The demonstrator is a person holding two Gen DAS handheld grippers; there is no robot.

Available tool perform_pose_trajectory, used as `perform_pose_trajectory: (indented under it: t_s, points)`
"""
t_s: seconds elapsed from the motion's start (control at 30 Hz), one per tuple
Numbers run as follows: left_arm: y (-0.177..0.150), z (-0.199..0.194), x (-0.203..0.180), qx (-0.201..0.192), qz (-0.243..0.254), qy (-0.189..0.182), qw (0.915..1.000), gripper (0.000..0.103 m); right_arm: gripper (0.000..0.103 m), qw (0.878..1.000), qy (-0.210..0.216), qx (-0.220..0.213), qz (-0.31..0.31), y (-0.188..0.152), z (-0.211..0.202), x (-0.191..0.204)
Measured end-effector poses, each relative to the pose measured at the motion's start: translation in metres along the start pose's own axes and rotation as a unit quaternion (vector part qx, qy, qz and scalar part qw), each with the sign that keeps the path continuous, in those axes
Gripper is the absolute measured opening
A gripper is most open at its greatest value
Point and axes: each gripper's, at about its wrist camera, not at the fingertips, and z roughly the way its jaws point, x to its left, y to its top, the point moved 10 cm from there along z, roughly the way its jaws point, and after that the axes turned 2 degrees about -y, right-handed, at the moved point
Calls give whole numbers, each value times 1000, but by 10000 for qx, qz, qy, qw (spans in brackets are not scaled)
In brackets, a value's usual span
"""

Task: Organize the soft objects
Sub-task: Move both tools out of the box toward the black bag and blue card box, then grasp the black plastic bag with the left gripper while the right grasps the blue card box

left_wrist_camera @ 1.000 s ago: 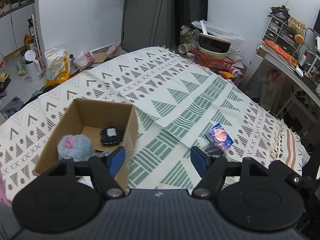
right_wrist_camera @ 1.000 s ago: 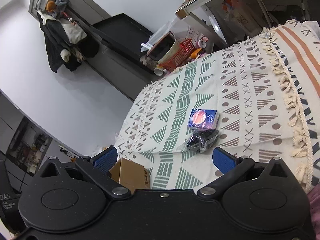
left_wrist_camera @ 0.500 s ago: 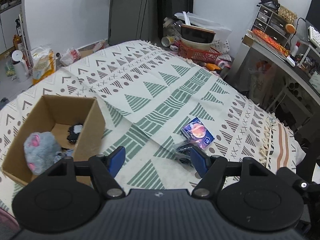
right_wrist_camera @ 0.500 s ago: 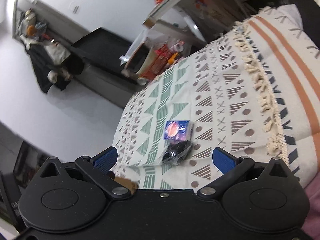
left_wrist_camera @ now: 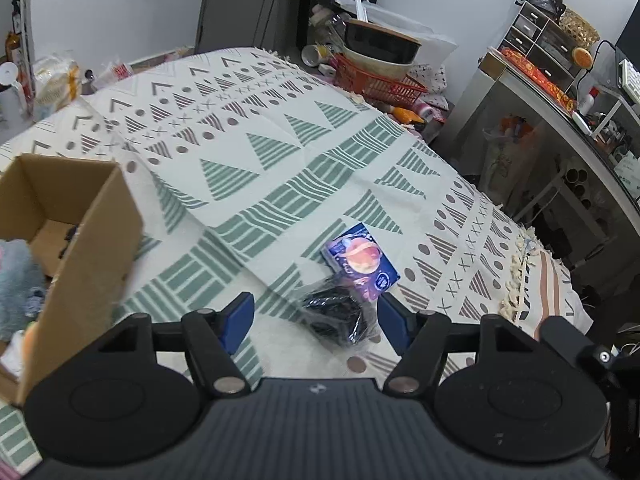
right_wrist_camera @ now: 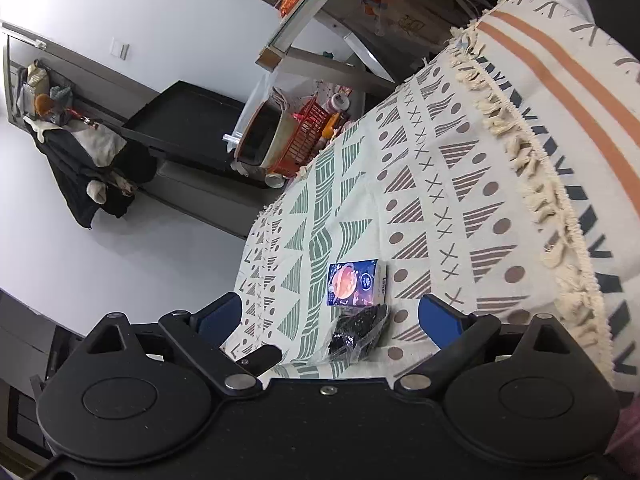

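Swinging rightward, the left gripper (left_wrist_camera: 316, 316) now frames the bagged black bundle (left_wrist_camera: 338, 314) at lower centre, jaws spread and empty. Right gripper (right_wrist_camera: 328, 316) hovers released too. Risk: slick plastic slips, or a finger snags the blue packet (left_wrist_camera: 360, 260) touching it. Cardboard box (left_wrist_camera: 100, 240) waits at left.

Two items are lying on the bed (left_wrist_camera: 280, 168): one blue packet (left_wrist_camera: 361, 258) and one clear-wrapped black bundle (left_wrist_camera: 340, 314), touching. One cardboard box (left_wrist_camera: 86, 248) is sitting there, holding one grey plush (left_wrist_camera: 16, 276).
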Motion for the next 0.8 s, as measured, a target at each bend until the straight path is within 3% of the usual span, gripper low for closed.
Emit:
perform_pose_trajectory:
  t_s: [0.5,0.63,0.7,0.8]
  points:
    - [-10,75,6,522,-440,-220,9974,66,86,9983,-435,325,208,0,64,-30]
    - [-17,90,4,735,-625,-459,9943,55,81,9983,-364,433,165,-4,84,-29]
    - [-19,95,5,786,-728,-541,9928,45,80,9980,-386,476,175,-5,93,-31]
    - [-15,95,8,727,-748,-621,9926,39,79,9973,-439,556,208,-8,106,-33]
